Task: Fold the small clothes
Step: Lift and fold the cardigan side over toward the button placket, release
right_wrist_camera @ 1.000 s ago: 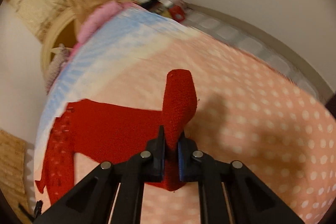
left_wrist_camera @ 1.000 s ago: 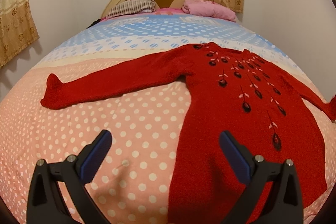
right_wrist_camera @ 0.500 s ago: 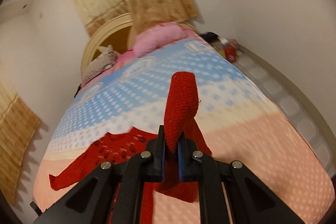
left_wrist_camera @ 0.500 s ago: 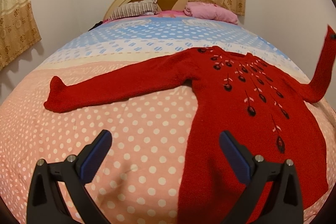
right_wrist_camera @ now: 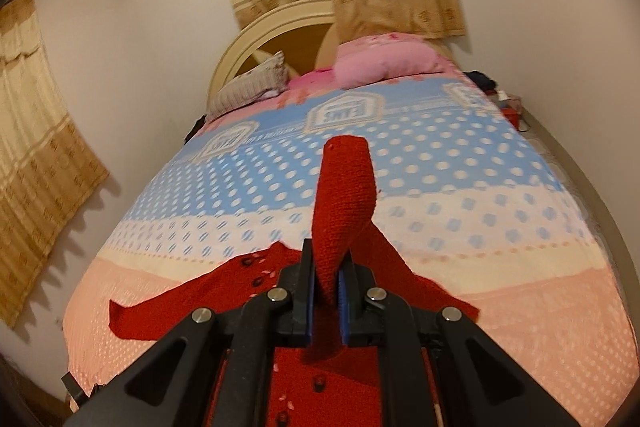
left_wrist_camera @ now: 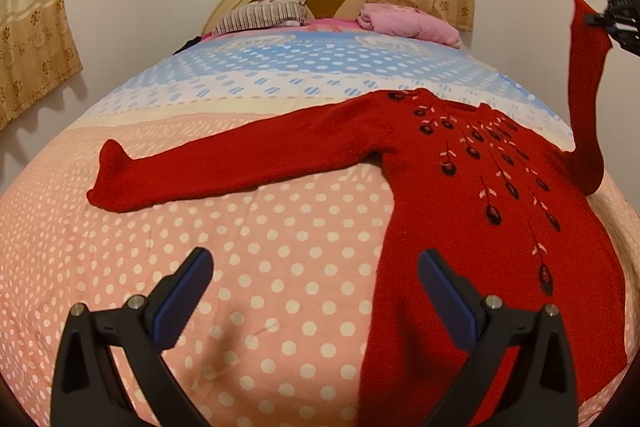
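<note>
You were on the first fold of the red sweater (left_wrist_camera: 472, 227): one sleeve taken up, nothing yet laid across the body. The sweater lay face up on the polka-dot bedspread (left_wrist_camera: 256, 267), filling the centre and lower right of the left wrist view, its beaded front showing. The other sleeve (left_wrist_camera: 240, 163) lay stretched flat toward the left of that frame, untouched.

Right gripper (right_wrist_camera: 325, 291): jaws together, clamped on the cuff end of the lifted sleeve (right_wrist_camera: 344, 203). In the right wrist view the cuff stood up past the pads at frame centre, and the rest of the knit dropped away beneath the jaws to the body at the bottom of the frame. In the left wrist view that same sleeve rose as a tall red column at the right edge, clear of the bed, with the gripper at the upper right corner.

Left gripper (left_wrist_camera: 316, 297): jaws wide apart, holding nothing, at the bottom of its own frame. It hovered above the bedspread and the sweater's near side edge. Whether either finger touched cloth could not be told.

Next move, as I judged it: you needed to carry the cuff across the chest and lay the sleeve flat over the body before letting go. Thick knit may slump and bunch at the shoulder if lowered slack. The left gripper was free to pin the body or take the other sleeve.
</note>
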`<state>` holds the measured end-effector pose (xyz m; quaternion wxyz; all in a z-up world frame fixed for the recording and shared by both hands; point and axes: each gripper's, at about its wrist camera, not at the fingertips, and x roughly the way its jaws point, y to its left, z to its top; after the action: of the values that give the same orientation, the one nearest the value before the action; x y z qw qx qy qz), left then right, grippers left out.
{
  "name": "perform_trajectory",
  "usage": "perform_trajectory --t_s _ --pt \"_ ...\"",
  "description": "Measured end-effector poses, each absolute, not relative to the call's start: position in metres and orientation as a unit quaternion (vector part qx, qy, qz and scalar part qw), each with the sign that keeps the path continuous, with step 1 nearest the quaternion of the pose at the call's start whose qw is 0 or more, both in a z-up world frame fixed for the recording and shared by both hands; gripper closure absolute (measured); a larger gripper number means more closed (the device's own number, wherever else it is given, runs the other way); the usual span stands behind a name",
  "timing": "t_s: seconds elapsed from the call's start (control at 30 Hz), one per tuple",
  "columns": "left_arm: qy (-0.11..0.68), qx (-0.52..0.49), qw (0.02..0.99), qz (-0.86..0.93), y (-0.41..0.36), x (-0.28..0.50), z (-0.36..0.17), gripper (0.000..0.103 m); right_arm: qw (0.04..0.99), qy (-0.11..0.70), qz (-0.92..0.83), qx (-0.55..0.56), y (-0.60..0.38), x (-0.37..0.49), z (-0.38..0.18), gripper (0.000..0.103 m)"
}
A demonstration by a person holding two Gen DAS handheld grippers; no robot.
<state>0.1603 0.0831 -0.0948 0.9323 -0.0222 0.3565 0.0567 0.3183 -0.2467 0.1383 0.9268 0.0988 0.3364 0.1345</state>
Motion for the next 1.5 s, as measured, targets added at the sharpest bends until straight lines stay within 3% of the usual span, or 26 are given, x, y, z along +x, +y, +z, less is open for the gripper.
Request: perform_trajectory --t_s 0.4,0.9,0.93,1.0,1.03,1.07,1.27,1.5 --pt "0.366 -0.032 0.928 0.06 0.092 0.165 -0.102 0.0 0.903 0.377 0.198 0.046 -0.141 0.348 0.098 0.095" --pt "0.375 -0.035 0.925 0.055 0.093 0.166 -0.108 0.0 0.845 0.475 0.247 0.006 -0.042 0.376 -0.042 0.094" --pt "0.375 -0.032 0.925 0.055 0.093 0.166 -0.108 0.0 0.84 0.48 0.254 0.012 -0.037 0.375 -0.049 0.093" --pt "0.375 -0.028 0.925 0.059 0.093 0.166 -0.11 0.0 0.826 0.491 0.276 0.029 -0.031 0.373 -0.062 0.073" --pt "0.376 -0.03 0.924 0.063 0.095 0.167 -0.11 0.0 0.82 0.492 0.291 0.04 -0.03 0.37 -0.063 0.053" --pt "0.376 -0.033 0.924 0.064 0.096 0.167 -0.11 0.0 0.812 0.492 0.311 0.05 -0.029 0.366 -0.064 0.047" --pt "0.378 -0.027 0.923 0.065 0.095 0.166 -0.102 0.0 0.817 0.479 0.319 0.031 -0.064 0.333 -0.062 0.047" --pt "0.375 -0.023 0.924 0.064 0.092 0.181 -0.084 0.0 0.848 0.478 0.224 0.054 -0.173 0.308 -0.064 0.046"
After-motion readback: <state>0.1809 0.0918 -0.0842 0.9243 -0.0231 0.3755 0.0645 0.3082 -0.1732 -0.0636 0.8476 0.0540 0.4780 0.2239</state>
